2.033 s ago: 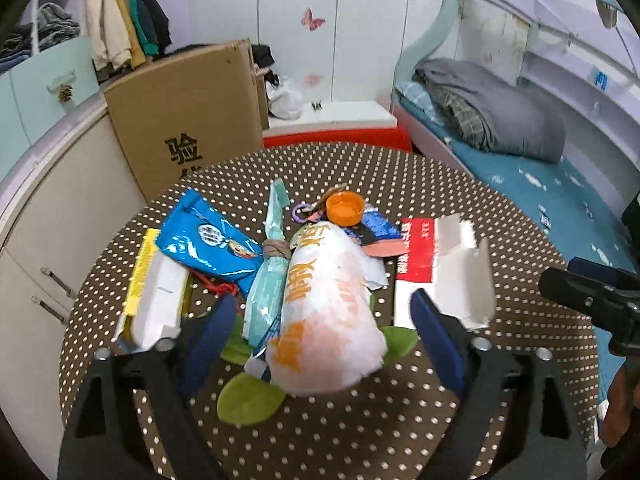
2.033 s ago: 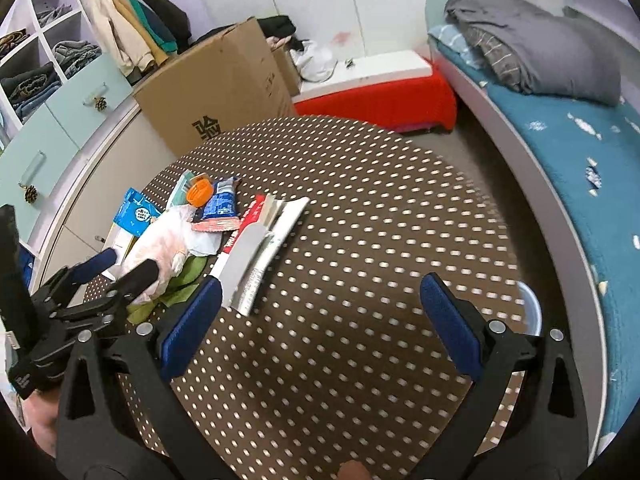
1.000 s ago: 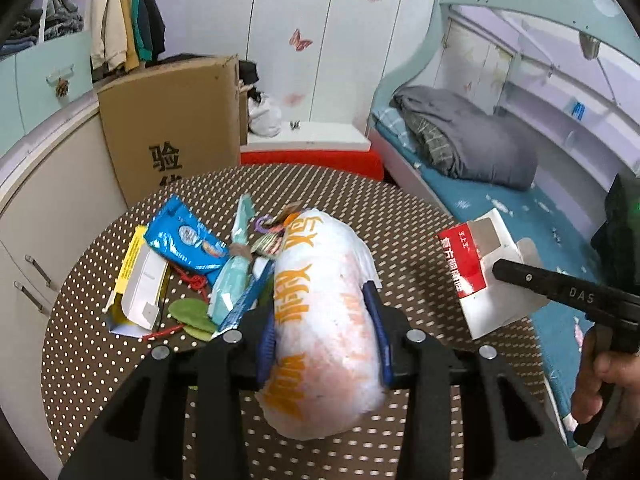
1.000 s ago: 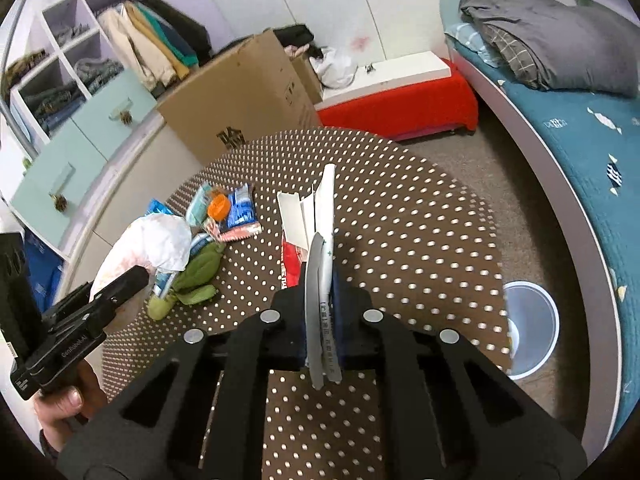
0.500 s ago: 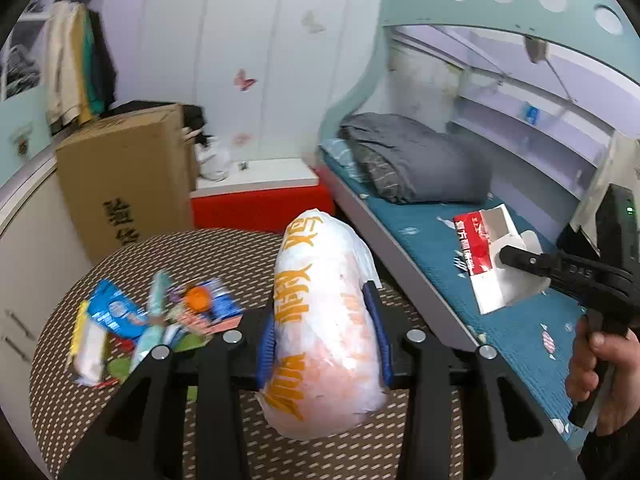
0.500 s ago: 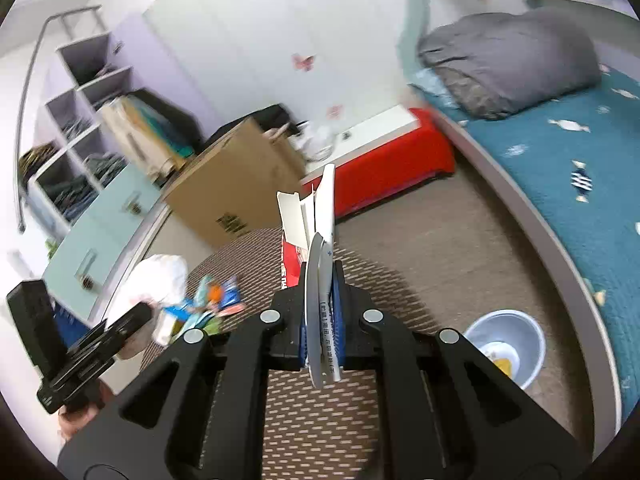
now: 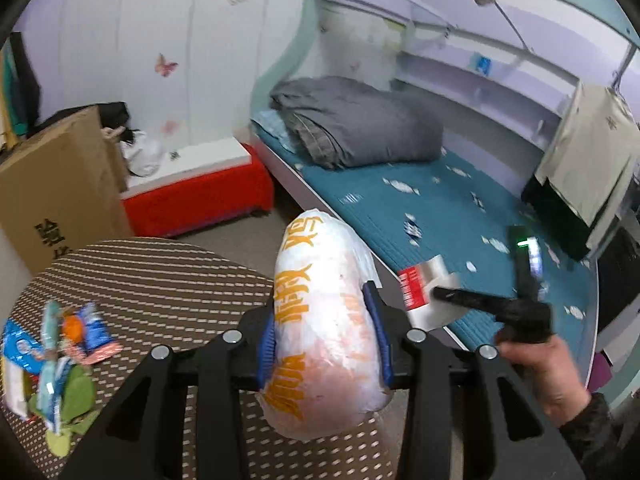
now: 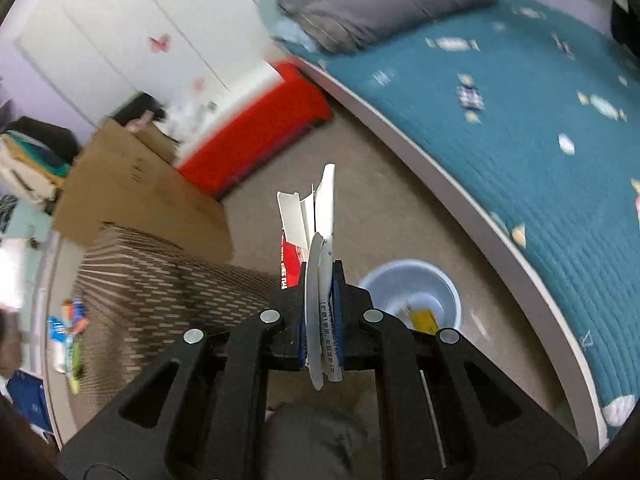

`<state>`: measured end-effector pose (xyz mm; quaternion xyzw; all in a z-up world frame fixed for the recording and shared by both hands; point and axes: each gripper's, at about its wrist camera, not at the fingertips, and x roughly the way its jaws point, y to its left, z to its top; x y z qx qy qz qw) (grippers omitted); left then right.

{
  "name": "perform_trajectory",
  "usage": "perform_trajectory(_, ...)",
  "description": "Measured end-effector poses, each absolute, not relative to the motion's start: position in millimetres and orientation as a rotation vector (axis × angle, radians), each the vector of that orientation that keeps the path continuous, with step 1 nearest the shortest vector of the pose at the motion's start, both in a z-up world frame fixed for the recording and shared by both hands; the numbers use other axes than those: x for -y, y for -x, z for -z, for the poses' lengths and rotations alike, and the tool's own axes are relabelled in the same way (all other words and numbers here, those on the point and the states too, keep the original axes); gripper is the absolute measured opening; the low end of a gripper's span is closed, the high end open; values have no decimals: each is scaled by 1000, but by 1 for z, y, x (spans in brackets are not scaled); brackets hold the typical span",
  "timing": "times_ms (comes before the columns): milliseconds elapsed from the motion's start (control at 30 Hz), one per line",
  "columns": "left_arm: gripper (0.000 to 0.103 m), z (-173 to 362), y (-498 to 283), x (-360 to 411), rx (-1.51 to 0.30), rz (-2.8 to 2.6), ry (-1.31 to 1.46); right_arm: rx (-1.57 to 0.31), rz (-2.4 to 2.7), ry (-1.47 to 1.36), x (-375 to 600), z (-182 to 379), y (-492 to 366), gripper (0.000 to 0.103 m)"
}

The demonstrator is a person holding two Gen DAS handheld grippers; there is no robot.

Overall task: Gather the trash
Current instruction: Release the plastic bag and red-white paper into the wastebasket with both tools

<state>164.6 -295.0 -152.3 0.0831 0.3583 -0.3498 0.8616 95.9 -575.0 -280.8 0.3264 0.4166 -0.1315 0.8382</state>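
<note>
My left gripper is shut on a stuffed white plastic bag with orange print, held over the right edge of the brown dotted round table. Several wrappers and green scraps lie at the table's left. A hand carries my right gripper off the table's right side. It is shut on a flattened red-and-white carton. In the right wrist view the right gripper clamps the carton edge-on. A pale blue bin stands on the floor just right of it.
A large cardboard box and a red bench stand behind the table. A bed with a teal cover and a grey blanket curves along the right. Beige floor lies between table and bed. The bin holds a yellow scrap.
Both grippers closed on their loads, the bag and the carton, lifted them off the table and swung right toward the bed. The right gripper dropped lower, and the bin now looms nearer.
</note>
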Motion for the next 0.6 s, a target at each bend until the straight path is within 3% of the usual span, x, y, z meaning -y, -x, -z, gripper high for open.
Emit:
perform_trajectory(133,39,173,-170,328,-802,760,-215,-986,299,-734,587,334,-112,14)
perform_trajectory(200,39,183,-174,342,-831,770,-228,-1020,308,-763,593,357,-115,53)
perform_trajectory(233,39,190,-176,350,-850,776,-237,-1017,311,-780,597,366,-114,80)
perform_trajectory(400,39,223,-184,386,-932,803,-283,-957,326,-832,609,371,-98,81)
perform_trajectory(600,39,253,-184,424,-1009,840,-333,-838,373,-850,628,337,-63,86)
